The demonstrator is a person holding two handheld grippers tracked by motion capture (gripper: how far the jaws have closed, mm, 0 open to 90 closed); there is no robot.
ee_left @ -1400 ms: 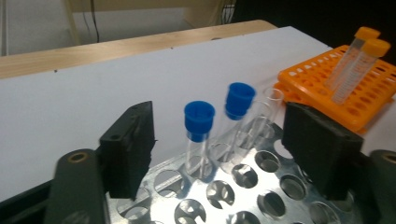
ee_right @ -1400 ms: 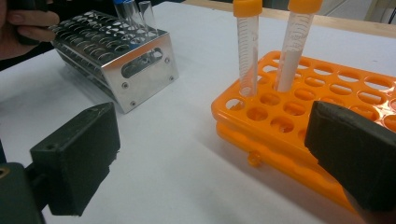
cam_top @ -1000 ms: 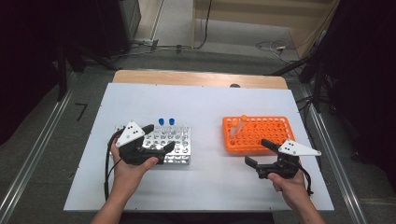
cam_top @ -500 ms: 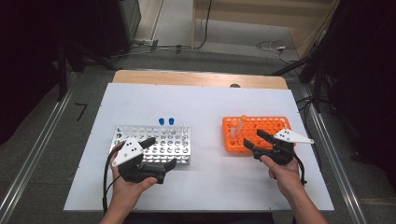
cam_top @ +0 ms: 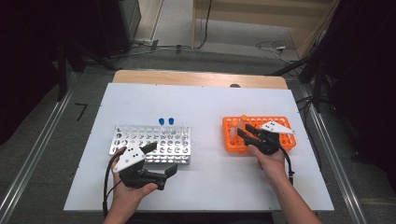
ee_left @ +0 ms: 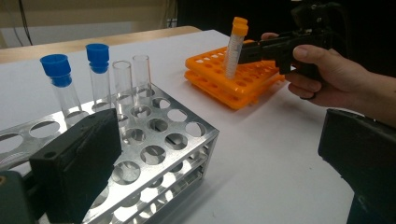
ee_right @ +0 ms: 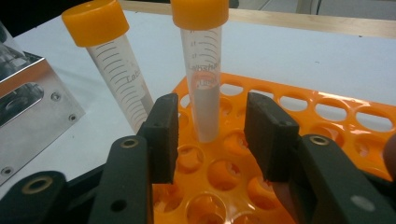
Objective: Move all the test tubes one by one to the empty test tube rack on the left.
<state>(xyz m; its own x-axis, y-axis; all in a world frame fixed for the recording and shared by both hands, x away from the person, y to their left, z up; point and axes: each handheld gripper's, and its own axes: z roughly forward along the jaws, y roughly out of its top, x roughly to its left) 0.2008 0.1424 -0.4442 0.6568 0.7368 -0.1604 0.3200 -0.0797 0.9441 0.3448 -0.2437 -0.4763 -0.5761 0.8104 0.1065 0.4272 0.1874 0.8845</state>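
An orange rack (cam_top: 286,140) at the right holds two orange-capped tubes, one upright (ee_right: 203,70) and one leaning (ee_right: 109,60). My right gripper (ee_right: 215,116) reaches over the rack (ee_right: 327,112). Its jaws have just been closing and now stand on either side of the upright tube, with a gap at each pad. In the high view that gripper (cam_top: 243,130) is at the rack's left end. My left gripper (cam_top: 163,158) is open and holds nothing, at the near right corner of a metal rack (cam_top: 140,140). That rack carries two blue-capped tubes (ee_left: 60,74) and two uncapped ones (ee_left: 123,79).
The racks sit on a white board (cam_top: 205,107) over a wooden table. A strip of bare board separates the two racks. Black cables trail from both grippers toward the near edge.
The right gripper moved forward and left from the near edge over the orange rack, and its jaws narrowed around the upright tube. The left gripper drew back from over the metal rack to its near corner.
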